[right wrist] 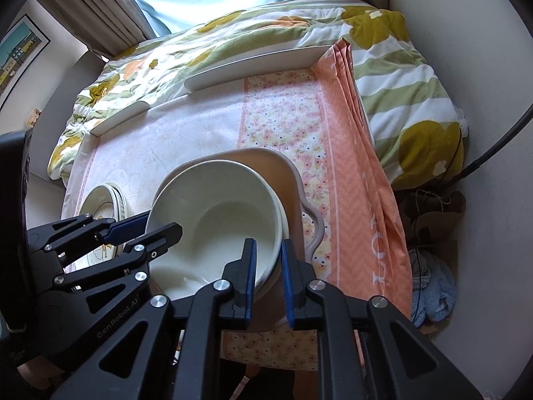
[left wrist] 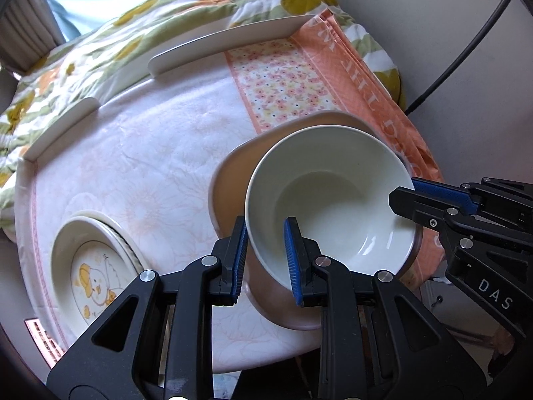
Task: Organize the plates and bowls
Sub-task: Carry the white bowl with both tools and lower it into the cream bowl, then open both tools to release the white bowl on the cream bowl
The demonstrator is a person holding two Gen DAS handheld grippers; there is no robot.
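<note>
A cream bowl (left wrist: 329, 200) sits on a pinkish-beige plate (left wrist: 230, 180) on the table; both also show in the right wrist view, the bowl (right wrist: 216, 220) nested in another bowl on the plate (right wrist: 296, 180). My left gripper (left wrist: 266, 260) straddles the bowl's near rim, one finger inside and one outside, with a gap at the pads. My right gripper (right wrist: 269, 276) straddles the rim on the opposite side and also shows in the left wrist view (left wrist: 416, 196). A stack of cream plates with a duck picture (left wrist: 96, 273) lies at the left.
A table with a white and orange floral cloth (left wrist: 150, 153) has raised white rim pieces (left wrist: 226, 40) at the back. A bed with a flowered quilt (right wrist: 233, 33) lies behind. A wall and black cable (left wrist: 466, 33) are on the right.
</note>
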